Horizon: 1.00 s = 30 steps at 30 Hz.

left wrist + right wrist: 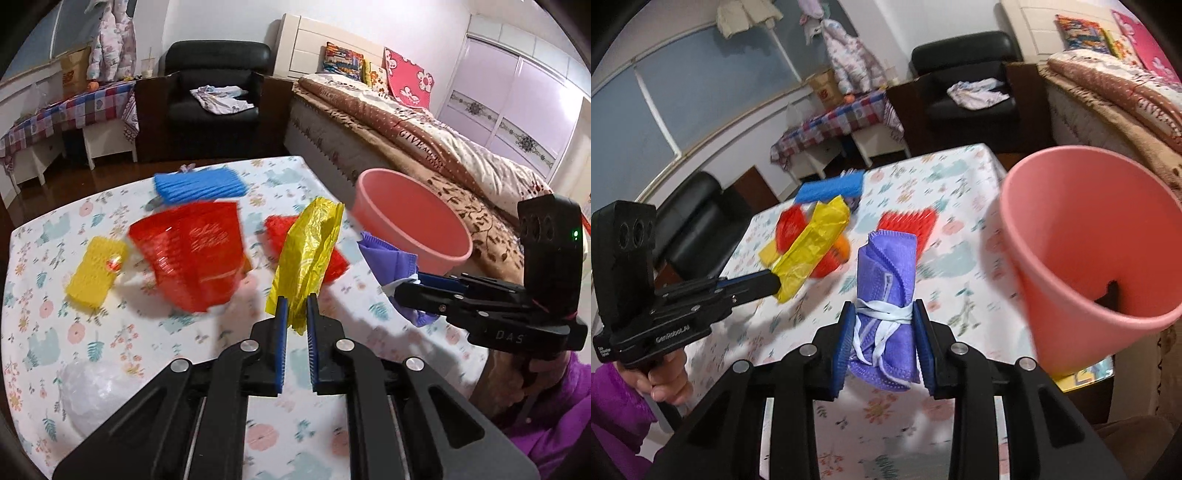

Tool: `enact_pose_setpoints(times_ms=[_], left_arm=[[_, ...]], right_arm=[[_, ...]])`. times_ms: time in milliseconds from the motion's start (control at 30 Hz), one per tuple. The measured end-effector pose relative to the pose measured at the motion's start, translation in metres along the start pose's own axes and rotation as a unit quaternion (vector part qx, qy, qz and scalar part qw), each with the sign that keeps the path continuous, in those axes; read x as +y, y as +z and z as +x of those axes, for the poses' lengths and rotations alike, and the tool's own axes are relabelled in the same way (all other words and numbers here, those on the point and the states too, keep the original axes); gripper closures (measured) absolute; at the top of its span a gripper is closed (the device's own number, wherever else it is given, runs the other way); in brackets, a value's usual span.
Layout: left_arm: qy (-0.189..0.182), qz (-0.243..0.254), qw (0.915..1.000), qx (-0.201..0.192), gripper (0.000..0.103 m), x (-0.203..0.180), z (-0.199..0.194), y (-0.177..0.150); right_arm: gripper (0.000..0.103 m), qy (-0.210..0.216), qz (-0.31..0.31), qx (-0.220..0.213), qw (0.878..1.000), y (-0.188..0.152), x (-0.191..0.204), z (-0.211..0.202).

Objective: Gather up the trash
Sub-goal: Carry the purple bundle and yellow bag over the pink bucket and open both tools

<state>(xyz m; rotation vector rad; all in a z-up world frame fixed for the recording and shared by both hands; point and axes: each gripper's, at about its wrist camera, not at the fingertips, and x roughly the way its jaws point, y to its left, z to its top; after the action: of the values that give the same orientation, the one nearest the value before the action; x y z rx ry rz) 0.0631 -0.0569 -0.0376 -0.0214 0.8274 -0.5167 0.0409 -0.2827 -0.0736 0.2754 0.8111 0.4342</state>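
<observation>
Firmly pinched: yellow wrapper (306, 254), purple mask (884, 314).

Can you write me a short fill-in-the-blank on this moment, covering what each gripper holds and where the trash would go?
1. The left gripper is shut on a crumpled plastic bag coloured ____.
2. The right gripper is shut on a rolled purple face mask tied with its own ____ straps.
3. The open container at the table's edge is a ____ bucket.
4. On the floral tablecloth, the foam net sleeve farthest from the left gripper is ____.

Missing words: yellow; white; pink; blue
</observation>
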Motion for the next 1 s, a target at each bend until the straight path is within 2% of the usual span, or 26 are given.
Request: enact_pose_setpoints(times_ms=[267, 567, 1000], left_arm=[[-0.030, 0.013, 0.9994, -0.011, 0.093, -0.039, 0.015, 0.027], [-0.063, 0.029, 0.9975, -0.013, 0.093, -0.077, 0.039, 0.058], [-0.095, 0.032, 0.9950, 0.003, 0.093, -0.114, 0.080, 0.081]], right_arm=[[0.072, -0.040, 0.028, -0.050, 0.998, 0.019, -0.036, -0.027], [0.072, -0.088, 0.074, -0.093, 0.989, 0.040, -0.091, -0.052], [0.072, -0.130, 0.117, -0.094, 0.980, 0.050, -0.148, -0.053]])
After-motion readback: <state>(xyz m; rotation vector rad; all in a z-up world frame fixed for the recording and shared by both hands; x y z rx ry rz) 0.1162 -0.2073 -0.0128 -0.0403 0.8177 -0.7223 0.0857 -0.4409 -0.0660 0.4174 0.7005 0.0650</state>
